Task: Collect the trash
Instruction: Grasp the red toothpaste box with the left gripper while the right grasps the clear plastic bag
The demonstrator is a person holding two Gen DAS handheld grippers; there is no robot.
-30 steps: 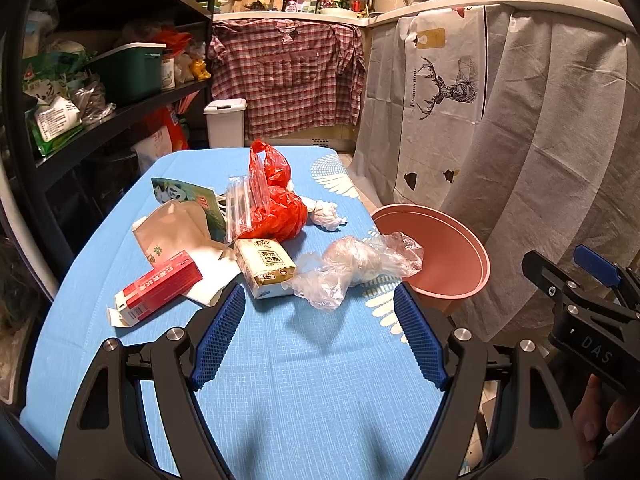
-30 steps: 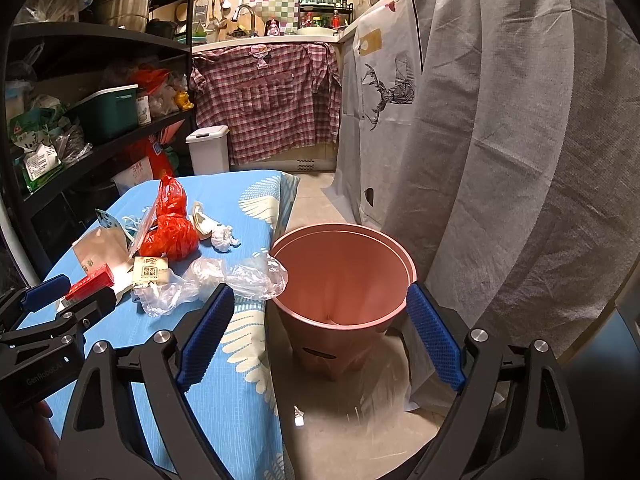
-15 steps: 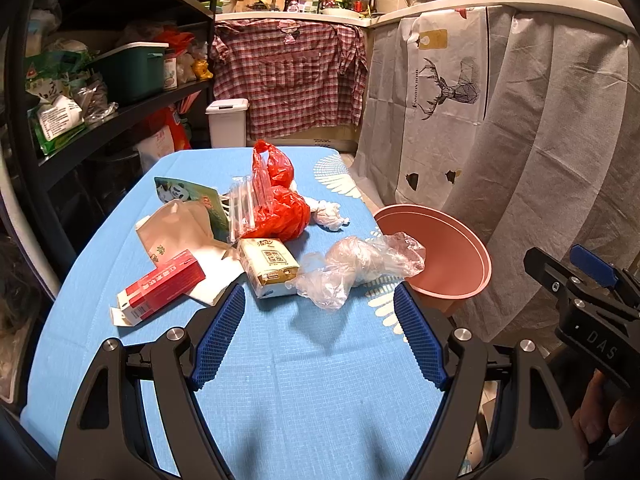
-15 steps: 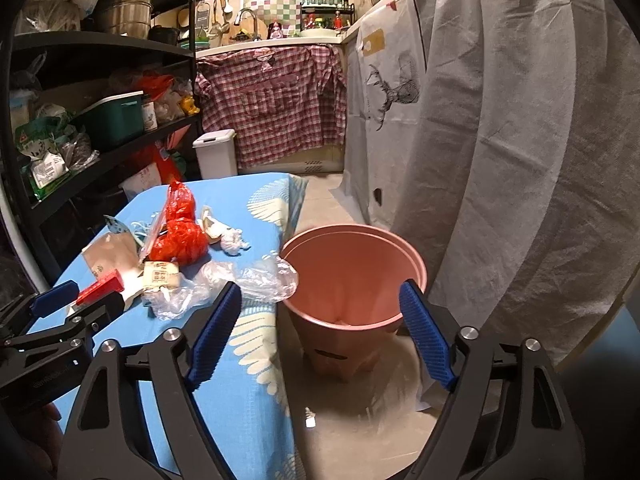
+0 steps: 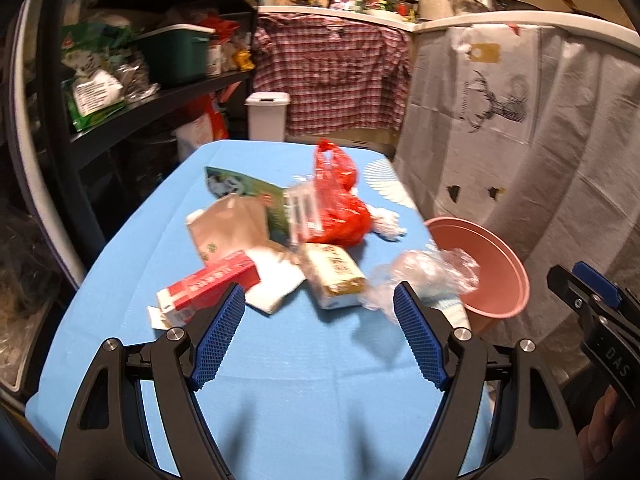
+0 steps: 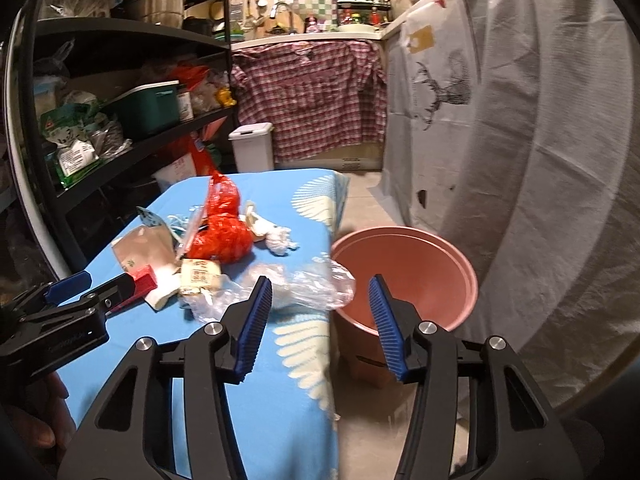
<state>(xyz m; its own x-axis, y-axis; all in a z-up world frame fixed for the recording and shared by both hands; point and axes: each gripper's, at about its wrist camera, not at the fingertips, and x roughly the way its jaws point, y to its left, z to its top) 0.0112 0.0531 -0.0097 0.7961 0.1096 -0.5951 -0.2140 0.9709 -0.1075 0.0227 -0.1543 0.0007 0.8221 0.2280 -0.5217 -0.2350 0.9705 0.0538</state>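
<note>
We see a table with a blue cloth point(image 5: 304, 384) and a heap of trash in the middle of it. Our left gripper point(image 5: 318, 322) hangs over the near part of the cloth, its jaws stand wide apart w/ nothing between them, and the blue pads point(image 5: 218, 336) touch no item. The pictures are a bit blurred.

In the heap, from the left wrist view: a red and white carton point(image 5: 208, 288) lies on its side at the left front, just beyond the left pad. Behind it is a brown paper bag point(image 5: 228, 228), and under both a white napkin point(image 5: 276, 280). A green printed packet point(image 5: 244, 188) lies further back. In the middle is a small beige pack point(image 5: 334, 274), and behind it a red plastic bag point(image 5: 340, 208) w/ a clear sleeve point(image 5: 304, 208) leaning on it. A white crumpled tissue point(image 5: 386, 222) lies right of the red bag. A clear crumpled plastic bag point(image 5: 428, 274) lies at the right edge of the table, partly over the rim of the pink bin.

The pink bin point(image 6: 452, 256) stands on the floor just beside the table, and we see no trash inside it.

Our right gripper point(image 6: 320, 320) points at the table edge, approx. between the clear plastic bag and the bin. Its jaws are closing, but nothing is between them; the pads are not on any item.
</note>
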